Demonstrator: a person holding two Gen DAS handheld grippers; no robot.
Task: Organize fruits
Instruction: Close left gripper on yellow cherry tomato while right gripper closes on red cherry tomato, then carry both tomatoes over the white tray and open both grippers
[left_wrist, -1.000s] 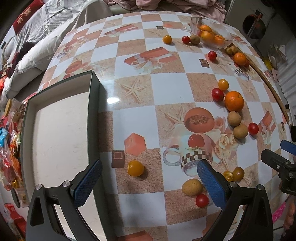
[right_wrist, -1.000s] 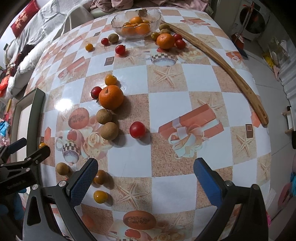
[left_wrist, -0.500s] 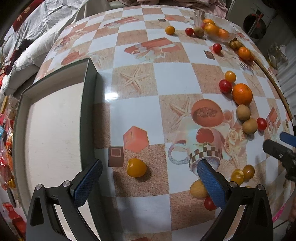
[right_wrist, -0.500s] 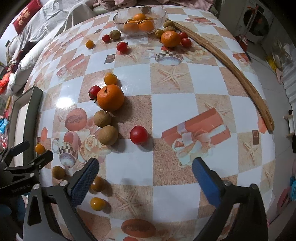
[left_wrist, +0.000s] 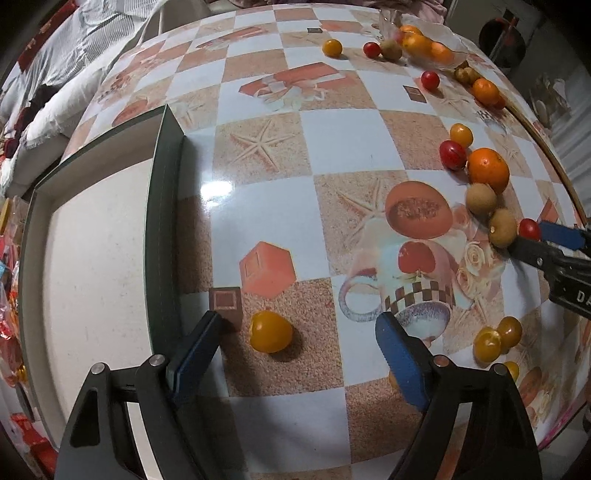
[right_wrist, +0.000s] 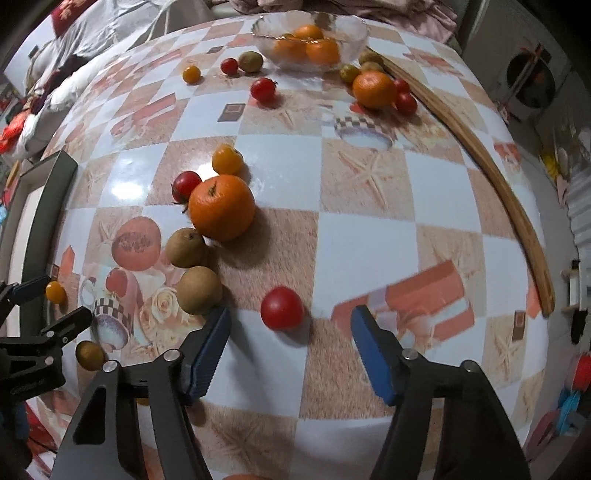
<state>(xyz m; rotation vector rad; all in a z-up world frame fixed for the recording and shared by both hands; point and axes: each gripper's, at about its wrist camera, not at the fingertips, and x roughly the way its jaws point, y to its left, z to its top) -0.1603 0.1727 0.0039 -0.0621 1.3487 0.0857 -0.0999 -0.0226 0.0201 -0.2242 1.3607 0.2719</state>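
Note:
My left gripper (left_wrist: 295, 354) is open and empty, low over the table, with a yellow cherry tomato (left_wrist: 270, 331) between its fingers, nearer the left one. My right gripper (right_wrist: 290, 354) is open and empty, with a red cherry tomato (right_wrist: 282, 307) just ahead between its fingers. A big orange (right_wrist: 221, 207), two brown longans (right_wrist: 198, 290) and more small tomatoes lie left of it. A glass bowl (right_wrist: 347, 27) holding oranges stands at the far edge.
A dark-rimmed box lid (left_wrist: 162, 229) with a pale inside lies at the table's left. A curved wooden stick (right_wrist: 491, 173) runs along the right side. More fruit is scattered near the bowl. Bedding lies beyond the table.
Both grippers have moved forward and lower. The yellow tomato now sits between the left fingers, the red tomato just ahead of the right fingers. Both stay open.

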